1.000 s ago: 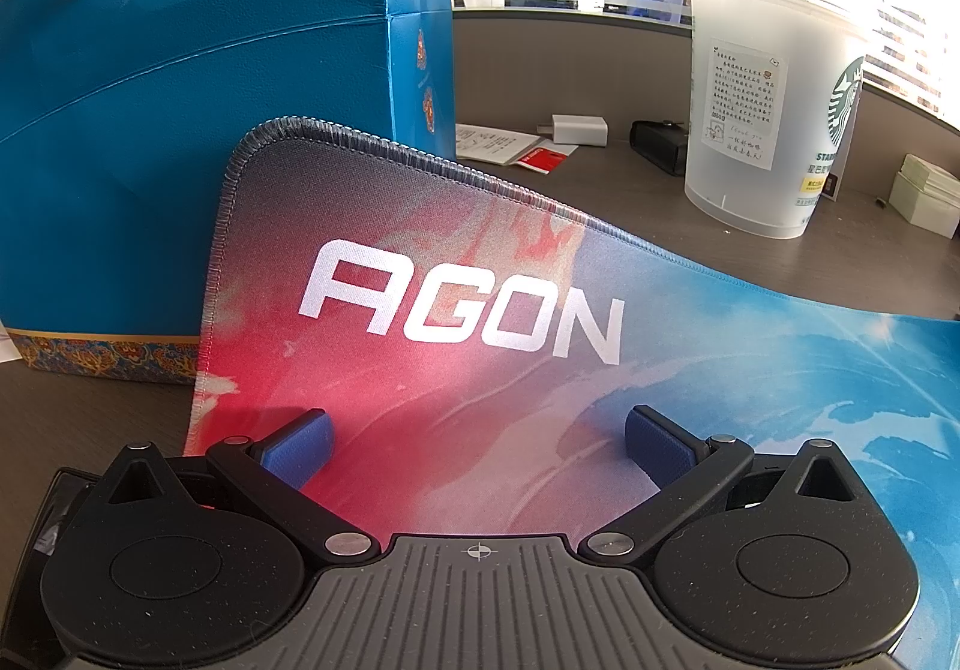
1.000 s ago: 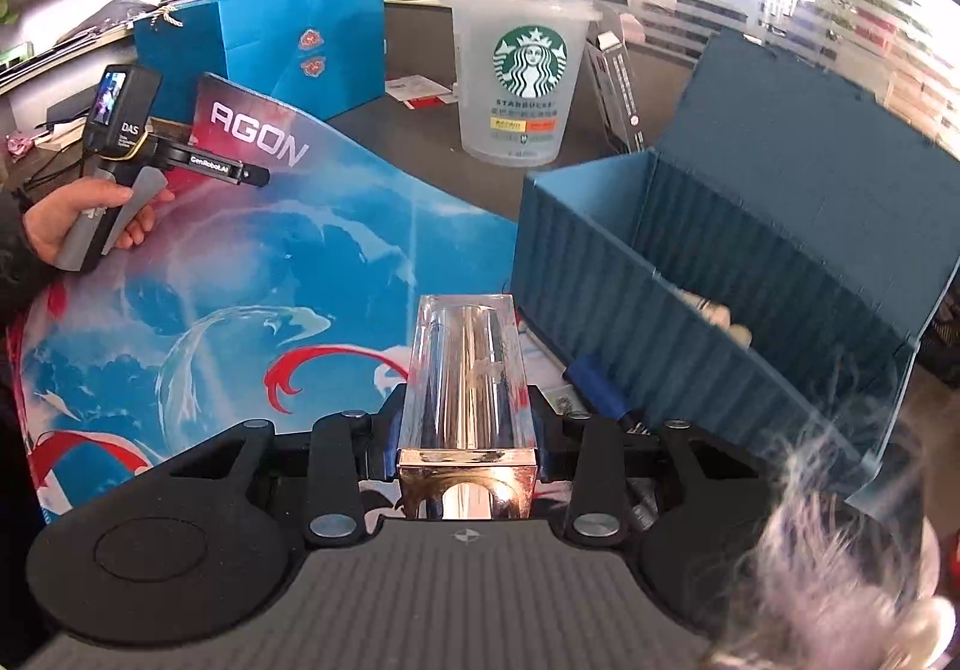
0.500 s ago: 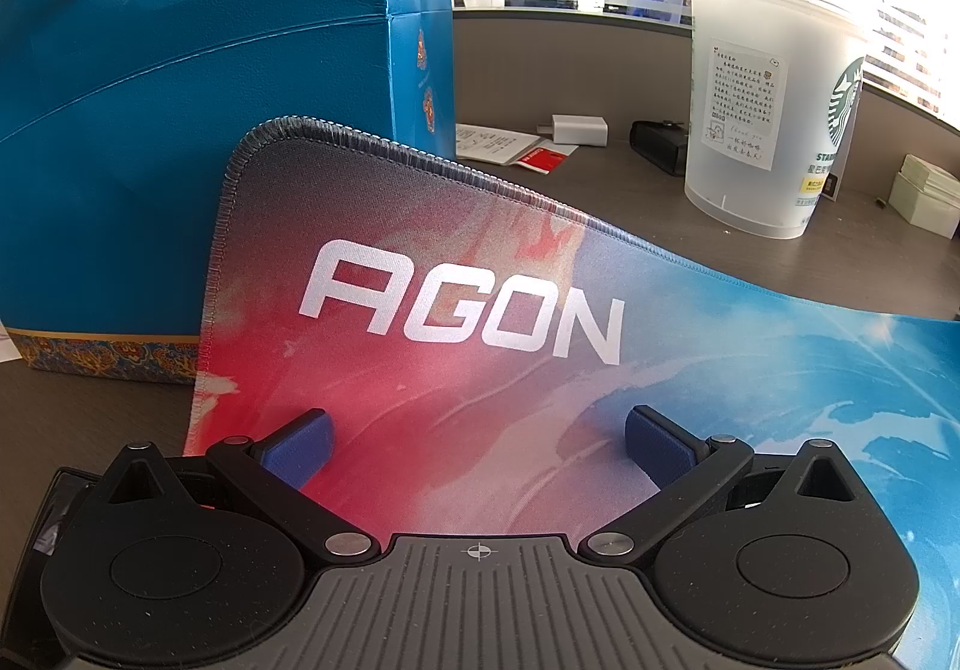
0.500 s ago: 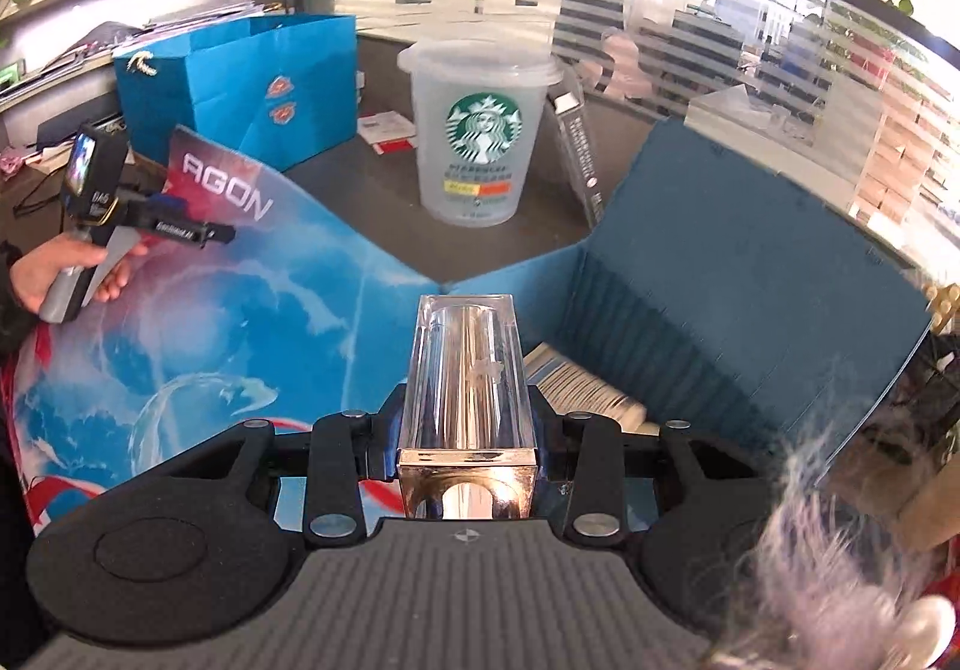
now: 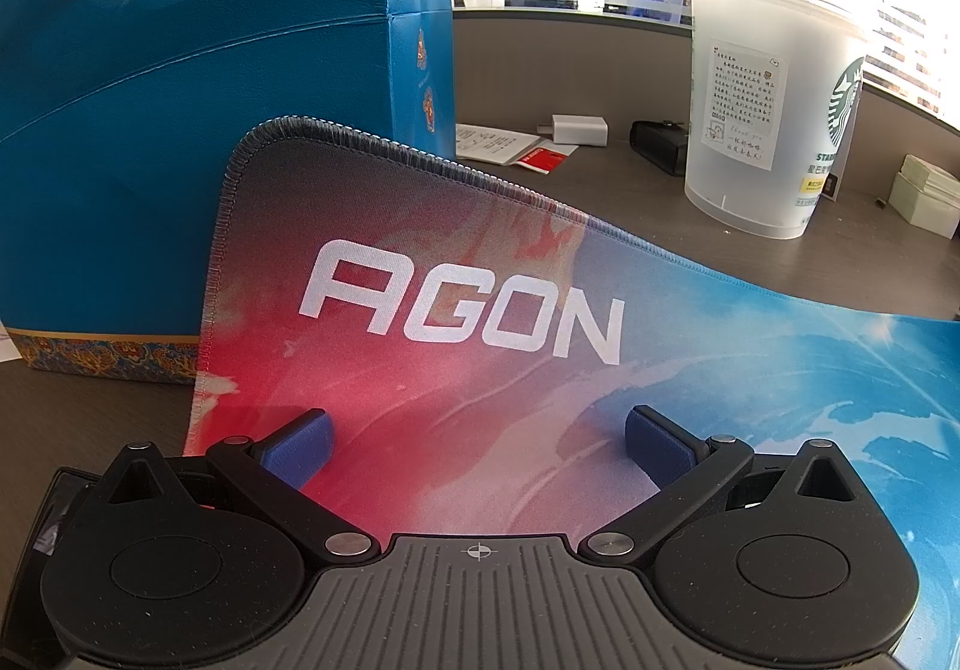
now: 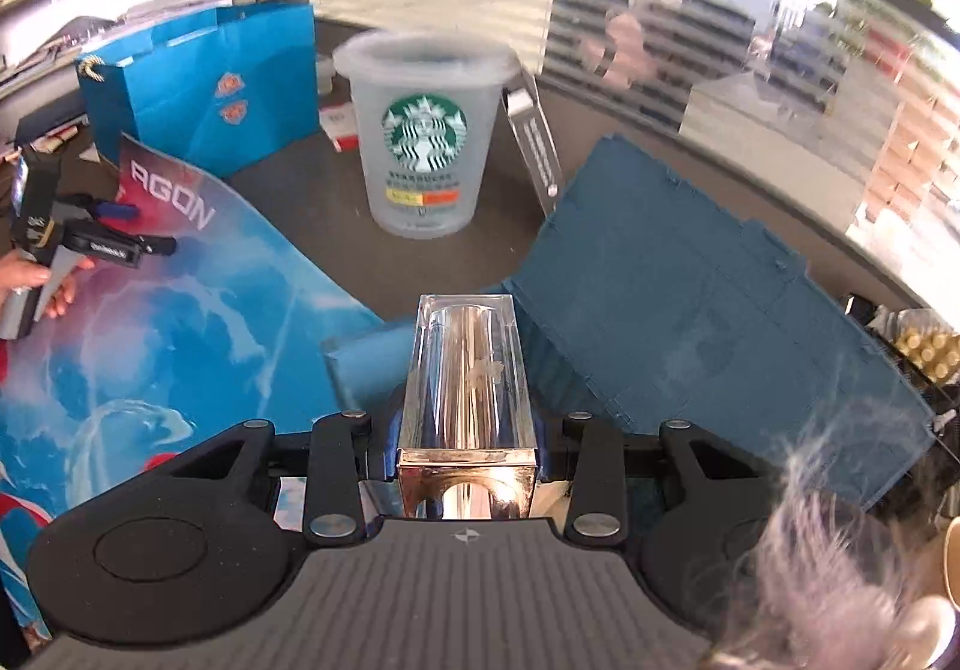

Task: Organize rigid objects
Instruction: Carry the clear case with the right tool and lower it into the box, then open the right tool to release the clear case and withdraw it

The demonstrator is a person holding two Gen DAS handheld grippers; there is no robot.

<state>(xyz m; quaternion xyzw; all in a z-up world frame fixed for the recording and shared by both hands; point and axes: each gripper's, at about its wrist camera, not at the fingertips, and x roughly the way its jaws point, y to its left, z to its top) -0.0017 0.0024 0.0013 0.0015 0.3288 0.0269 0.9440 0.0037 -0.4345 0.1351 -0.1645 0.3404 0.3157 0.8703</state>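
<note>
Since a second ago the right gripper (image 6: pixel 467 430) has lifted and swung over toward the blue box (image 6: pixel 690 310), so the box's inside is out of view now and only its lid and outer wall show. Left gripper (image 5: pixel 477 445) hasn't budged. Right fingers are clamped on the clear case (image 6: pixel 467 376) with the shiny metal tube inside; it sits dead centre between them, sticking out forward past the tips, right over the near edge of the box. Left fingers (image 5: pixel 300 445) are spread wide with nothing between them, hovering over the AGON mouse mat (image 5: pixel 468 310). Further back on the worktop (image 6: pixel 336 226) stands the Starbucks cup (image 6: pixel 423 142), with the blue gift bag (image 5: pixel 180 130) behind the mat.
</note>
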